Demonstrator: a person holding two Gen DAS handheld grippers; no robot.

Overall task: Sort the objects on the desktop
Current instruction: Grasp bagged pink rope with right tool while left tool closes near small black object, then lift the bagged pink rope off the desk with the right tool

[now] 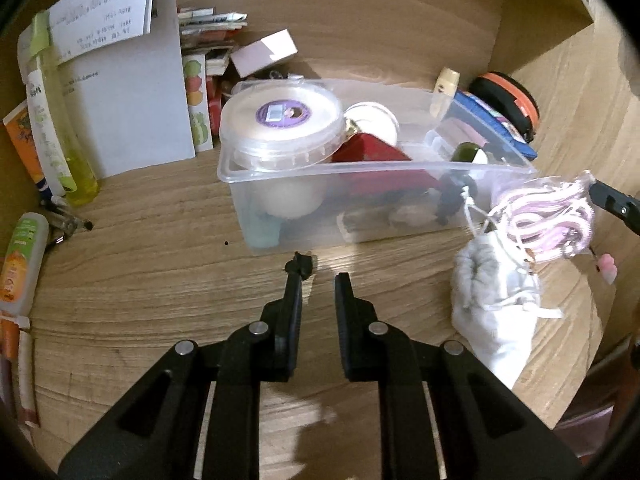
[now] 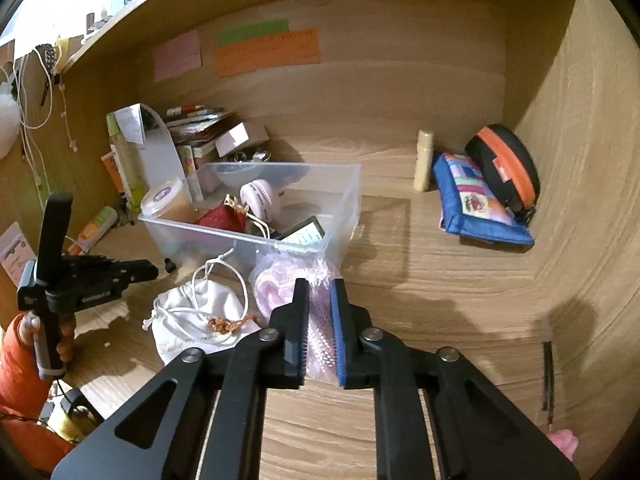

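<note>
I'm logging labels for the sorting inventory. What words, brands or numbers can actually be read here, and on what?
"Galaxea": only partly legible, on the side of the left gripper.
White pouch: faint cursive script, too pale to read.
Sheet of paper: printed lines, too blurred to read.
Sticky notes: handwriting, too blurred to read.
Round tub: purple label, too small to read.
Tube: print, unreadable.

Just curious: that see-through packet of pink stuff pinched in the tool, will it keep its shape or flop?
Probably floppy: the clear packet of pink cord sags and crinkles from the right hand-held gripper. Likely light, since a pinch on one edge holds it. The film may be slippery.
</note>
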